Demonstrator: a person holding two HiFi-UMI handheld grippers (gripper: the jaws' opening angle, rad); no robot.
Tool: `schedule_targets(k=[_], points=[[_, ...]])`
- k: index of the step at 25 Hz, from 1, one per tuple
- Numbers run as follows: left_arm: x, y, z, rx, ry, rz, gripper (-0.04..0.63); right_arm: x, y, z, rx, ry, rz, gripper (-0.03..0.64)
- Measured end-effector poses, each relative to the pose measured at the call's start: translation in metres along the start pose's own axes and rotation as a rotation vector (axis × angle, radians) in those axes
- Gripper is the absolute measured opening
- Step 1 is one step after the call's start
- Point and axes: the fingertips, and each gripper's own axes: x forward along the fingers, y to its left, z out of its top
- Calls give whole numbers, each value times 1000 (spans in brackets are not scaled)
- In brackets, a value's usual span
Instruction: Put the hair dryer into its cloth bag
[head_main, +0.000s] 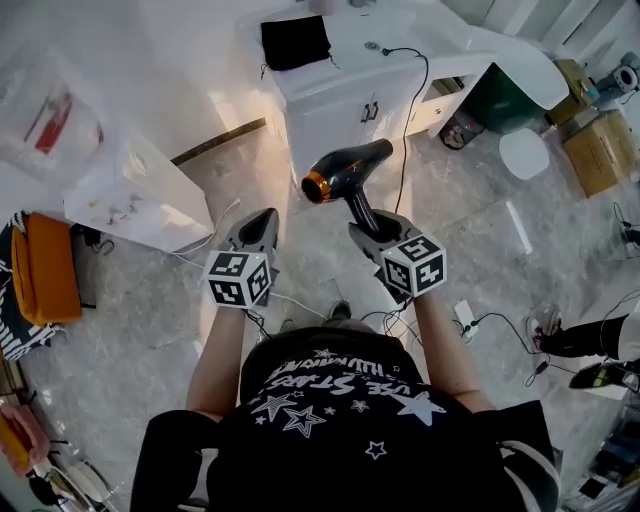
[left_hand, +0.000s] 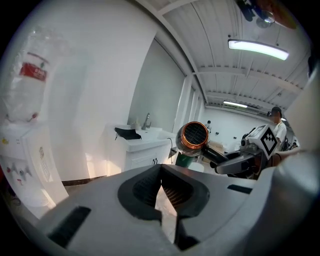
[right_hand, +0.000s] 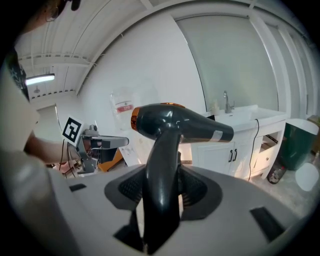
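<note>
The step in hand appears to be carrying the hair dryer (head_main: 345, 172) to the black cloth bag (head_main: 295, 41), which lies at the left end of the white vanity top (head_main: 350, 75). It is best to keep the handle firmly pinched and use the left gripper (head_main: 262, 222) to open the bag's mouth. The right gripper (head_main: 368, 232) pinches the dryer's handle, holding it in mid-air in front of the vanity. The left gripper's jaws are pressed together and empty.

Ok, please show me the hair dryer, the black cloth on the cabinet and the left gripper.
hair dryer (head_main: 348, 168), head view, middle of the barrel
black cloth (head_main: 295, 42), head view, its centre
left gripper (head_main: 268, 214), head view, tips of its shut jaws
</note>
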Motion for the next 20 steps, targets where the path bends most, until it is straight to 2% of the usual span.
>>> schedule_targets(k=[7, 11, 20], points=[[10, -13, 10, 11, -35, 63, 9, -13, -21, 12, -9, -23, 66, 184], [16, -19, 13, -1, -38, 62, 9, -14, -29, 17, -22, -29, 73, 184], [68, 18, 39, 28, -41, 60, 9, 21, -64, 36, 17, -31, 105, 184]])
